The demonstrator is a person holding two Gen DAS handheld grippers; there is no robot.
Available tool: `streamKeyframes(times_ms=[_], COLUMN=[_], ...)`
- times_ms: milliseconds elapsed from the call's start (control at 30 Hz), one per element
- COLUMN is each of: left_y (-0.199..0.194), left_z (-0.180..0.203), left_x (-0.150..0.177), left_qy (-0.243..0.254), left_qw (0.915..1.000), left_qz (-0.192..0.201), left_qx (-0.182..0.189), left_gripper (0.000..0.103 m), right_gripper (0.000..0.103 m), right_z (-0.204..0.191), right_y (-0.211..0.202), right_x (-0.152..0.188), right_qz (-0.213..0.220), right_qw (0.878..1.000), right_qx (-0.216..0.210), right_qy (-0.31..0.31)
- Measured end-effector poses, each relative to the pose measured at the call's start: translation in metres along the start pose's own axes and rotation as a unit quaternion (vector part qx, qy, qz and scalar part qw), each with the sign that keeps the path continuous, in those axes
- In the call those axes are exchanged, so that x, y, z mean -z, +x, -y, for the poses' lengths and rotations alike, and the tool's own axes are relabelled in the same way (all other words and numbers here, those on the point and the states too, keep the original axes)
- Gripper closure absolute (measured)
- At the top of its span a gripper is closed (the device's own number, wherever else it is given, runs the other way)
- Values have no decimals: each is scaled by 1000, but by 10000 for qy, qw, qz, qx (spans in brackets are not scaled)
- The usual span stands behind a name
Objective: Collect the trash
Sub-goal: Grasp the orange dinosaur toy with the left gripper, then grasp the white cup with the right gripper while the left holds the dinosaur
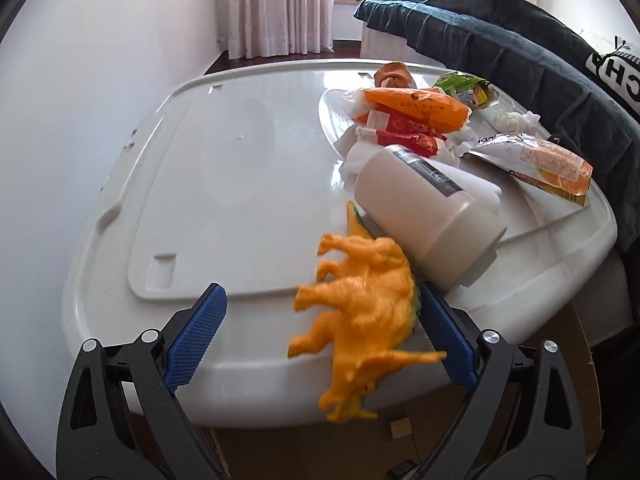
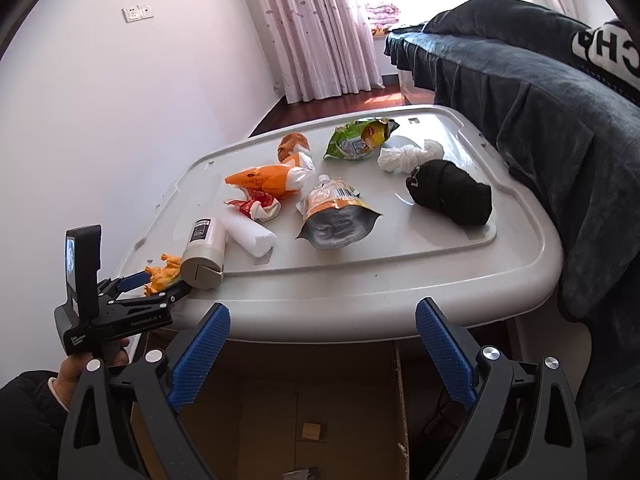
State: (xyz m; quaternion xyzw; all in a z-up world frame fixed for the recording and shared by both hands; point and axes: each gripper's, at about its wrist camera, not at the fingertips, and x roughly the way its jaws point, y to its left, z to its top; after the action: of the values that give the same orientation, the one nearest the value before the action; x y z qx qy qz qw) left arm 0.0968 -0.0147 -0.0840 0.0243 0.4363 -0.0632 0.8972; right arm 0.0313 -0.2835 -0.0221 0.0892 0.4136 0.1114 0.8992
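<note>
— What's your left gripper doing?

— Its fingers are spread wide. The orange dinosaur lies blurred between them at the bench's near edge, against the right finger — not clamped.

— And the right gripper?

— Gaping too, with nothing in it, hovering off the near edge above a cardboard box.

— Where's the trash?

— Mid-bench: orange wrapper, red wrapper, pouch, green bag, tissue. A bottle lies beside the dinosaur, a black bundle far right.

orange dinosaur toy — blue pads
</note>
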Motion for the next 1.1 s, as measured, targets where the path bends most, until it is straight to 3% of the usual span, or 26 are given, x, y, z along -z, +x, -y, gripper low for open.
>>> streamKeyframes(times_ms=[133, 200, 267, 433, 567, 733, 867, 1100], left_y=[9, 9, 4, 2, -14, -43, -69, -111], left_z=[10, 19, 25, 36, 31, 23, 13, 1], left_x=[-6, -4, -3, -1, -2, -1, 7, 24], left_qy=[205, 355, 427, 398, 50, -390, -681, -943], left_qw=[9997, 9989, 9980, 9983, 9986, 9982, 9967, 9943], left_qz=[140, 304, 428, 397, 412, 419, 436, 474], left_qx=[-60, 15, 184, 135, 319, 202, 6, -132], left_gripper=[15, 27, 54, 54, 54, 54, 54, 54], right_gripper=[10, 10, 10, 10, 10, 10, 10, 10], right_z=[-3, -3, -2, -2, -7, -28, -64, -116], right_y=[2, 4, 5, 7, 8, 15, 25, 72], right_x=[2, 3, 3, 3, 4, -2, -13, -46], right_qz=[-22, -34, -56, -55, -39, -58, -46, -343], right_qw=[9999, 9998, 9998, 9997, 9991, 9965, 9874, 9591], right_qx=[82, 122, 138, 208, 286, 186, -175, -948], right_qy=[-97, -124, -99, -113, -298, -812, -1569, -2644])
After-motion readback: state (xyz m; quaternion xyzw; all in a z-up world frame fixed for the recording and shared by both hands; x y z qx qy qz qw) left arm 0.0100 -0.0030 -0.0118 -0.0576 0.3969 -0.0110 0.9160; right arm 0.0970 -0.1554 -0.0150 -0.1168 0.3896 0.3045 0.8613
